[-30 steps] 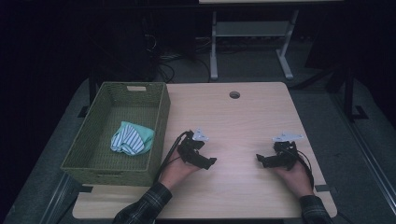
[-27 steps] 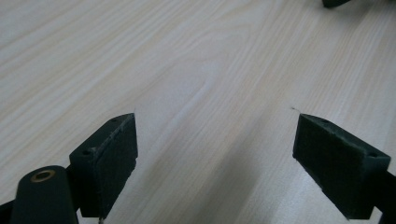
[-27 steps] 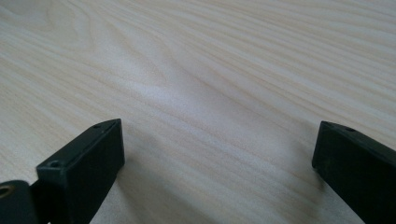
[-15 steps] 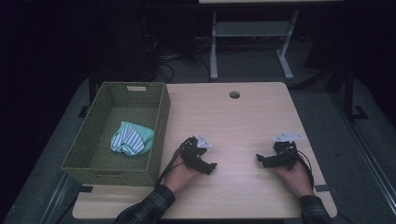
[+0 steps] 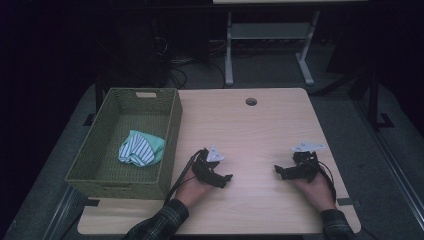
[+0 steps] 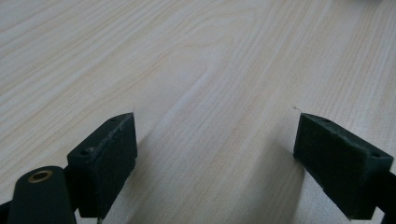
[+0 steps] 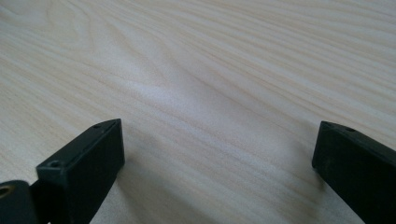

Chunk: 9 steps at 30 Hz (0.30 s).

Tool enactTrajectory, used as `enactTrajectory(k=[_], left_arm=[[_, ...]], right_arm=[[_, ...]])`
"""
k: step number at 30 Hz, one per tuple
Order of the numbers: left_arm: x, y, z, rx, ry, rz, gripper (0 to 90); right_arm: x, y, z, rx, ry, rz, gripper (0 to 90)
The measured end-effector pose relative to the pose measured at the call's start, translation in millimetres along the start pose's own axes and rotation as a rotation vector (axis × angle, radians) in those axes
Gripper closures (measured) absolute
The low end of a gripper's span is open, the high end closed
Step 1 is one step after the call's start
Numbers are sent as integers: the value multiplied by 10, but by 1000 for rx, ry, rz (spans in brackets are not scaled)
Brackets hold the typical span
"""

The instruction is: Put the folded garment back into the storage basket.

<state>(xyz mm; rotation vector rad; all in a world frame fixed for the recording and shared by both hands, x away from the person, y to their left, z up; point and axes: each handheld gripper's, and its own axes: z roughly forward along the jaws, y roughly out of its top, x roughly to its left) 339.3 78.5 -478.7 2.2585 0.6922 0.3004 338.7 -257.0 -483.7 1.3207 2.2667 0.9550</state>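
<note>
Pale wood grain runs under both grippers, which rest low on the table [image 5: 260, 135] with nothing between their jaws. The left gripper [image 5: 225, 179] has its jaws spread wide, as does the right gripper [image 5: 278, 171]; the two point toward each other, likely parked. The striped cloth [image 5: 140, 148] lies in the basket [image 5: 170, 150], just left of the left gripper, probably already put away there.

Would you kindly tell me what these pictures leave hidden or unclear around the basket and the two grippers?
- High view: the striped cloth is bunched up and small; its type cannot be told.
- High view: the basket near wall hides part of its floor.
- High view: left gripper and right gripper are dark and small; their jaw gap is unclear there.
</note>
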Motion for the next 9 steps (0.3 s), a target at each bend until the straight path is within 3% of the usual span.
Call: enactTrajectory(k=[9], left_arm=[[-3,-2,2,-3,0,-5,126]], right_arm=[[-4,0,2,-4,-2,-5,19]])
